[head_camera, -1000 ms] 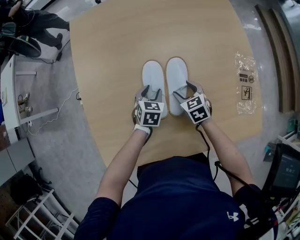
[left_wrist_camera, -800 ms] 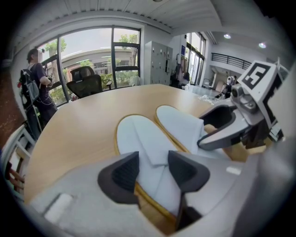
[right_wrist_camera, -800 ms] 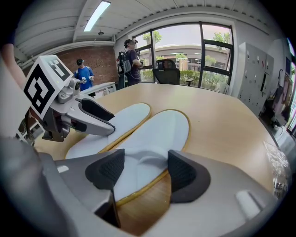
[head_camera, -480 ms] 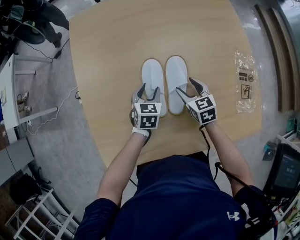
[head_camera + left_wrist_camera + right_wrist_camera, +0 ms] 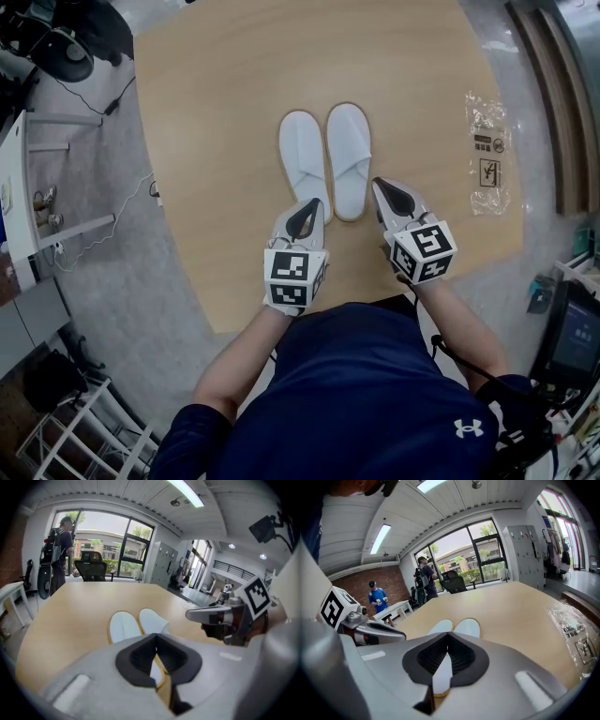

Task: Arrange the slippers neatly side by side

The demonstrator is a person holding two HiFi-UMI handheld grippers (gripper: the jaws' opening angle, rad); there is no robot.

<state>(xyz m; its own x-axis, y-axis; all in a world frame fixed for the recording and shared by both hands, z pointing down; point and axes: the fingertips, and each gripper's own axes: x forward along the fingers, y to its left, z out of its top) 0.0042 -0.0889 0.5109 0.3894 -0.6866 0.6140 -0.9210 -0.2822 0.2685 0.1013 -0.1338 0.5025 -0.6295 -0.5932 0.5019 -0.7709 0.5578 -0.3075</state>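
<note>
1. Task state: left slipper [image 5: 305, 161] and right slipper [image 5: 348, 157] lie flat on the table [image 5: 216, 103], parallel, toes away from the person, with only a thin strip of wood between them. Heels look about level. I judge the arranging done (at most a small nudge left).
2. Left gripper [image 5: 307, 214]: jaws have just been closing and now meet, nothing between them. It hangs above the left slipper's heel end.
3. Right gripper [image 5: 384, 190]: jaws have likewise just been closing, now together and empty, just beside the right slipper's heel.
4. Room: broad bare wood beyond and to the left of the pair. The near table edge lies close under both grippers.
5. Plastic packet [image 5: 487, 155] sits near the right edge, well apart from the slippers.
</note>
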